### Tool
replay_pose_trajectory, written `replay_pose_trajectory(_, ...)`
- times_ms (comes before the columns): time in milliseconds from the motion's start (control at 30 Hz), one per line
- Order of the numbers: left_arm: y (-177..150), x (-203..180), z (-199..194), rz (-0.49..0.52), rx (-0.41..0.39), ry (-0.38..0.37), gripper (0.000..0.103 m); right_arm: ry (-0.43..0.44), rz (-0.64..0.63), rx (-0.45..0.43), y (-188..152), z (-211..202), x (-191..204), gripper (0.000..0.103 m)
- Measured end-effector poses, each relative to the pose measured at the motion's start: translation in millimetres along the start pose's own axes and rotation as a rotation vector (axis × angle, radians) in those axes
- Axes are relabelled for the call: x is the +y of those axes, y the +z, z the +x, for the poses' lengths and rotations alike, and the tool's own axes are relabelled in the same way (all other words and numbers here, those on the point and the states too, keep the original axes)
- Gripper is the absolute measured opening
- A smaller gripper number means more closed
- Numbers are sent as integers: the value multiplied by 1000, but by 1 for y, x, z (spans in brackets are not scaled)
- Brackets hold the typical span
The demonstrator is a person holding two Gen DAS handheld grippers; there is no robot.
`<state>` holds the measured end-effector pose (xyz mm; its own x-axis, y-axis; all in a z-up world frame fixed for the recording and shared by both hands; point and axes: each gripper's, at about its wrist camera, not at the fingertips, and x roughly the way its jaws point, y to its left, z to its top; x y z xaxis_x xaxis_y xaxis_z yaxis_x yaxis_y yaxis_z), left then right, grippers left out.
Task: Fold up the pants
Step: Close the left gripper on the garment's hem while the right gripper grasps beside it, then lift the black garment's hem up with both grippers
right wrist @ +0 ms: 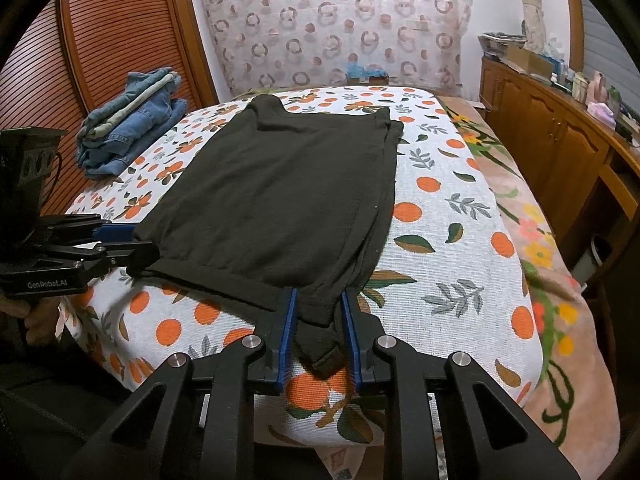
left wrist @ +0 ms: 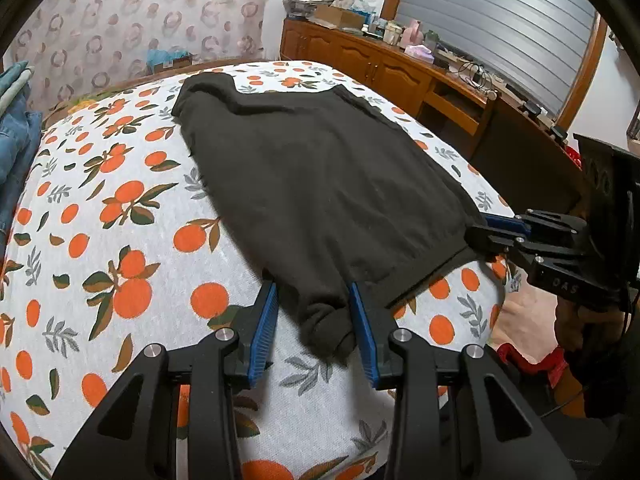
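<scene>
A black knit garment (left wrist: 320, 168) (right wrist: 280, 192) lies flat on the bed, its ribbed near edge towards me. My left gripper (left wrist: 313, 285) is shut on the bunched near left corner; the cloth fills the gap at the fingertips and rests along the right pad. The right wrist view shows this gripper (right wrist: 140, 246) from the side, clamped on that corner. My right gripper (right wrist: 318, 290) is shut on the near right corner, with cloth packed between both blue pads. In the left wrist view it (left wrist: 480, 236) bites the same edge from the right.
The bed's orange-print cover (left wrist: 120, 240) (right wrist: 440, 280) drops away at its right edge. A pile of folded jeans (right wrist: 132, 128) sits at the back left of the bed. A cluttered wooden sideboard (left wrist: 380, 64) runs along the right, and a slatted wardrobe door (right wrist: 100, 40) stands on the left.
</scene>
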<state>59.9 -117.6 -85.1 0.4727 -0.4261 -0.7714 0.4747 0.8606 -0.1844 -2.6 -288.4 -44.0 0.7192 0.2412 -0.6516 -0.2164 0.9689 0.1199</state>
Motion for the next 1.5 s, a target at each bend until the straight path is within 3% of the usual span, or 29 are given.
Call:
replay_pose_trajectory(233,-3,3,-3,-16,3,-20,38,2,0,0,0,1,0,22)
replay_pose_trajectory(433,-1,-2,-1,1,-4,-35,37,19,7,-6,0,1,0,15)
replay_pose_trajectory(567,1,-2,1,9,5,-85,16,33,12,-15,1,2,0,12)
replay_pose_trajectory(667,4,-5,-2,24,-5,-66,10,50,19,-25,4,-1,-2,12)
replay_pose_trajectory(900,29,2,-40,19,-118,-59,9,87,-14,-93,26,-20,4,11)
replay_pose_trajectory(1500,95,10,-165,62,-402,10,8,139,-188,-365,111,-105,44,11)
